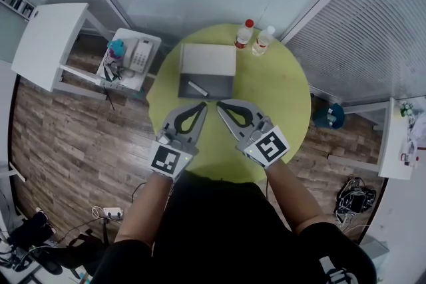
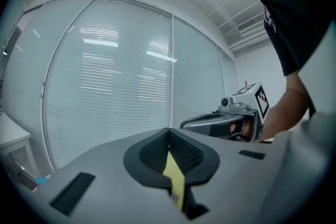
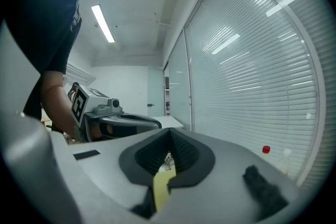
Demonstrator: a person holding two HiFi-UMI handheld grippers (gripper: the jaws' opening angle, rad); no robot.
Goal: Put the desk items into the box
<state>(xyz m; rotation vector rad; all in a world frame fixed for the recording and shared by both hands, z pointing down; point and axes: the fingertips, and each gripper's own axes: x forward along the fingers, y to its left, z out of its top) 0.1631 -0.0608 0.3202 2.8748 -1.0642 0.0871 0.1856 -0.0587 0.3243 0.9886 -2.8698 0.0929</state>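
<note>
An open box point(image 1: 226, 85) with a grey inside and a raised white lid point(image 1: 208, 59) stands at the far side of the round yellow-green table point(image 1: 283, 100). A small white item point(image 1: 197, 88) lies in it. My left gripper point(image 1: 203, 105) and right gripper point(image 1: 221, 104) hover side by side just in front of the box, tips toward each other, both shut with nothing in them. In the left gripper view the jaws point(image 2: 169, 132) meet, and the right gripper point(image 2: 227, 121) shows beyond. In the right gripper view the jaws point(image 3: 169, 132) are also shut, with the left gripper point(image 3: 113, 120) behind.
A red-capped bottle point(image 1: 244, 33) and a clear one point(image 1: 262, 40) stand behind the box at the table's far edge. On the left are a small stand with a telephone point(image 1: 139, 54) and a white desk point(image 1: 50, 43). Cables point(image 1: 356, 196) lie on the wooden floor.
</note>
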